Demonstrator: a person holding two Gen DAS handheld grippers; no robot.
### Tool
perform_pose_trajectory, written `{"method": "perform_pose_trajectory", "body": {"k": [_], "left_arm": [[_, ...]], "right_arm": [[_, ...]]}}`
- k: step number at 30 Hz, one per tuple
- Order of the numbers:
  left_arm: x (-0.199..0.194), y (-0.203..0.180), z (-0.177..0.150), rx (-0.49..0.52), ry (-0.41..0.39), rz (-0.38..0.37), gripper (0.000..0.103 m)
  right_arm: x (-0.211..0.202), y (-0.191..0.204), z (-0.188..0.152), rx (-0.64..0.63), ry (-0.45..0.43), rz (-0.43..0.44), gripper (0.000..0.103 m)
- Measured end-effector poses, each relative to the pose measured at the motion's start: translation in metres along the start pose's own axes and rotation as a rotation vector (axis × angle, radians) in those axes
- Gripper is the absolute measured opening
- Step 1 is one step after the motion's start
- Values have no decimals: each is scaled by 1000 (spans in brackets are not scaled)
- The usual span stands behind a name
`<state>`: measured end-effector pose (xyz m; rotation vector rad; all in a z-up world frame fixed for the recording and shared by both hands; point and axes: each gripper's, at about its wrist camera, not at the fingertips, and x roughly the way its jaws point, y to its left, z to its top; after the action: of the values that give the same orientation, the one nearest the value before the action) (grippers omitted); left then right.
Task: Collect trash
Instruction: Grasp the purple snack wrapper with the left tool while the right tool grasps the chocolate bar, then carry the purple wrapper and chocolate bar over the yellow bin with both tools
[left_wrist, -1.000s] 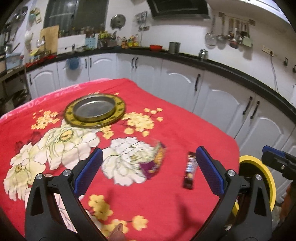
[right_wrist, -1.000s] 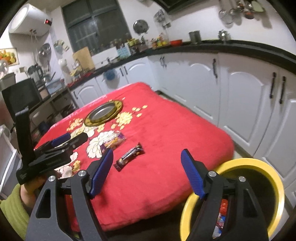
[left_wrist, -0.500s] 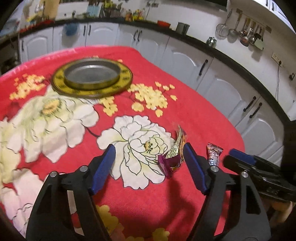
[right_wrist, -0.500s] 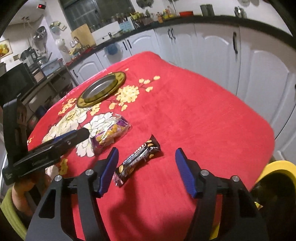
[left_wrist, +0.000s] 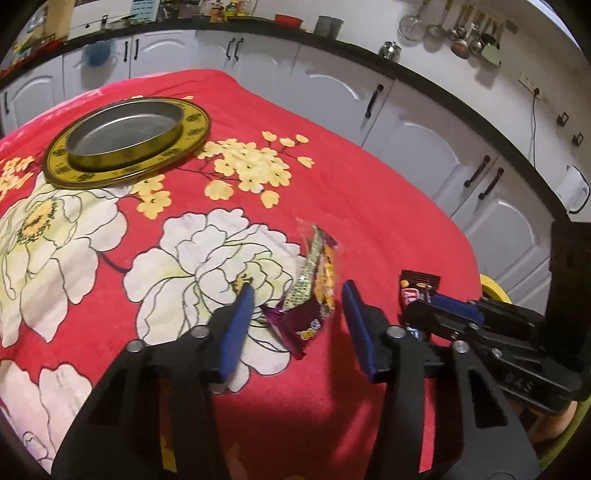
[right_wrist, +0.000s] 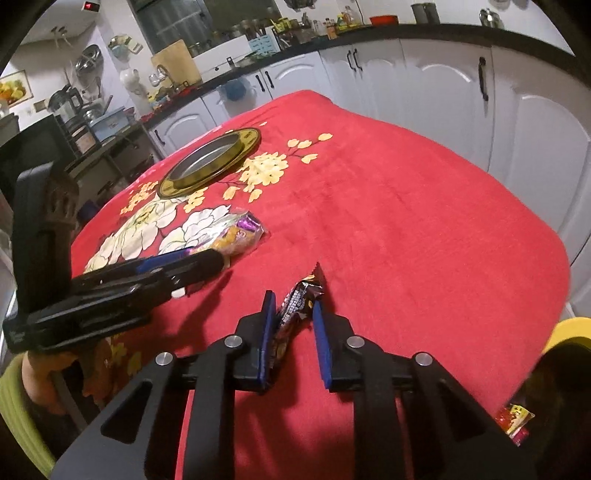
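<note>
Both tools were down over the red flowered cloth (left_wrist: 369, 192) covering the surface. The left tool (left_wrist: 297, 291) had its blue pads either side of the purple snack wrapper (left_wrist: 314, 295), which stood crumpled on the white flower print. Its jaws had just been closing in, yet a gap showed on both sides of the wrapper, so nothing was gripped. From the right wrist view, that same wrapper (right_wrist: 238, 234) lay just past the left tool's tip.

The right tool (right_wrist: 293, 301) had also just been closing, and it was much narrower. The dark chocolate bar wrapper (right_wrist: 295, 310) sat between its pads, lying against the left-hand pad (right_wrist: 267, 332); a sliver of space showed at the other pad, and I could not tell whether it was truly pinched.

Farther back sat the gold-rimmed metal tray (left_wrist: 125, 140). The yellow bin (right_wrist: 569, 332) peeked past the surface's near corner, a red wrapper (right_wrist: 517, 424) inside it.
</note>
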<state>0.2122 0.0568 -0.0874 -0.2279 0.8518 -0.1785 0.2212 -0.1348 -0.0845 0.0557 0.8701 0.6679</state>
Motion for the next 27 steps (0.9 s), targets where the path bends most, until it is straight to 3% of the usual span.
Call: {"method": "perform_pose_trajectory", "body": {"k": [10, 27], "left_arm": [[-2, -29, -7, 110, 5, 20, 21], [-32, -108, -23, 233, -42, -76, 19]], "right_arm": [[-41, -7, -19, 20, -68, -28, 17], [-133, -50, -33, 119, -226, -87, 16]]}}
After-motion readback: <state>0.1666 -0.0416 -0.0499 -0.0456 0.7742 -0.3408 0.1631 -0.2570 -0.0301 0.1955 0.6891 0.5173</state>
